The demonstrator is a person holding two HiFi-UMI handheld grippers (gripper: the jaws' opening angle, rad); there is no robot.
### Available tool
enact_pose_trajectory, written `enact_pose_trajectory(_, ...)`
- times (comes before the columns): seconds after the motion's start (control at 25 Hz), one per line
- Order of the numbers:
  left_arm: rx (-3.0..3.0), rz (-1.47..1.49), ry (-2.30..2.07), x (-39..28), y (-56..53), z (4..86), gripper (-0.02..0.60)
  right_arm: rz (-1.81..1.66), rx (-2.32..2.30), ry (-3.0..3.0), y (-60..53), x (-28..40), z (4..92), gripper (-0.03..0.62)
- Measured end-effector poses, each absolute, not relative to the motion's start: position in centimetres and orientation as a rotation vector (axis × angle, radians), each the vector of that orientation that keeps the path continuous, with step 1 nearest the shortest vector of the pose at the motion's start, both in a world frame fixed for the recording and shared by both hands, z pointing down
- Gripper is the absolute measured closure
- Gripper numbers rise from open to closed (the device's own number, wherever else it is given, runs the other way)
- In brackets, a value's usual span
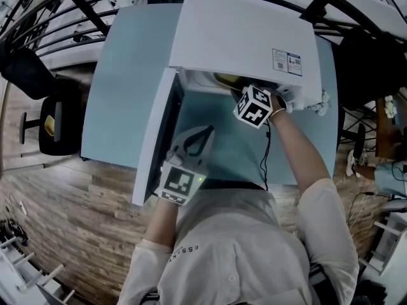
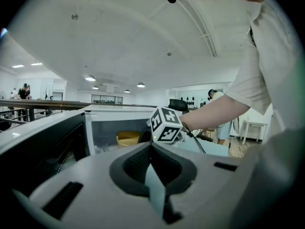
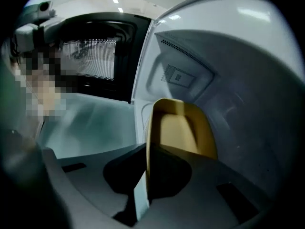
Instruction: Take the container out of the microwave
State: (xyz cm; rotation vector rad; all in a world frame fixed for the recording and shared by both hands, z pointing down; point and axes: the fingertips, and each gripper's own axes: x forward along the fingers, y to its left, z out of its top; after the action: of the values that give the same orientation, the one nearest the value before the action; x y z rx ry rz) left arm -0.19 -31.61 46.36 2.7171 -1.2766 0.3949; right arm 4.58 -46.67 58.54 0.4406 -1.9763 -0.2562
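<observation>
A white microwave (image 1: 248, 37) stands on the blue table (image 1: 127, 75) with its door (image 1: 156, 132) swung open to the left. Inside the cavity sits a yellow container (image 1: 226, 79), also seen in the left gripper view (image 2: 127, 138). My right gripper (image 1: 236, 93) reaches into the opening, its marker cube (image 2: 167, 124) just outside. In the right gripper view the jaws (image 3: 145, 175) are shut on the near rim of the container (image 3: 183, 128). My left gripper (image 1: 206, 132) hangs in front of the open door, fingertips together, holding nothing (image 2: 155, 175).
A black office chair (image 1: 51, 126) stands on the wooden floor left of the table. A cable (image 1: 267, 151) runs down from the right gripper over the table. Dark railings (image 1: 76, 5) curve behind the table. The microwave's control side (image 1: 311, 100) lies right of my right hand.
</observation>
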Motion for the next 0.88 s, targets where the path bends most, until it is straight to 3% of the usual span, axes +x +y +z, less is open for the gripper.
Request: enact_pose_trajectory(0.88, 2.669, 0.406, -1.444, 2.4, -24.7, 43.0, 0.588, -0.112, 0.657, -2.383, -30.6, 10.6, 48.5, 0.574)
